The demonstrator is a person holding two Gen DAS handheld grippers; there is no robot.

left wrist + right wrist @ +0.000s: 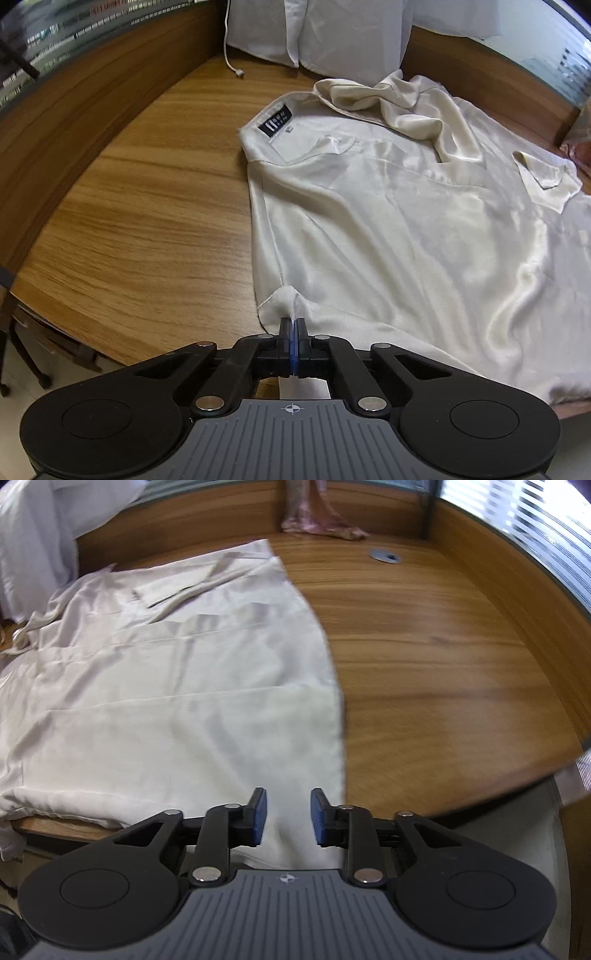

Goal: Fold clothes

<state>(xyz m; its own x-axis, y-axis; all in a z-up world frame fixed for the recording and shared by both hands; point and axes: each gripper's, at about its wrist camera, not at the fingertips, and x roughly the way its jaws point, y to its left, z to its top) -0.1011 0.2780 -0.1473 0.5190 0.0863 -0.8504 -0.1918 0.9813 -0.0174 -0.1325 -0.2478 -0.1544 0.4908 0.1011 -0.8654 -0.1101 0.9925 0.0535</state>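
The cream satin shirt point(406, 221) lay spread flat on the wood-grain bench point(147, 221), collar end away from me, its dark rectangular neck label point(275, 123) facing up near the far left corner. One sleeve point(399, 107) was bunched in a heap across the collar area, and a cuff point(543, 181) lay folded on the body toward the right. My left claw point(294, 325) was clamped tight on the near left corner of the hem, a small peak of fabric pulled up between the pads. My right claw point(288, 812) stood wide apart, holding nothing, poised over the near right corner of the shirt point(184, 686), whose hem drooped past the bench's near edge between the blue pads point(260, 812).

The bench point(443, 664) was bare wood to the right of the garment, with a round metal cable grommet point(386, 555) set in the far part. A raised wooden ledge ran round the back. A white garment point(314, 33) hung down there, with a white cable point(231, 55) dangling just beside it, its plug touching the bench. A pinkish patterned cloth point(321, 520) trailed onto the ledge further right. Window blinds point(517, 513) showed behind the bench.
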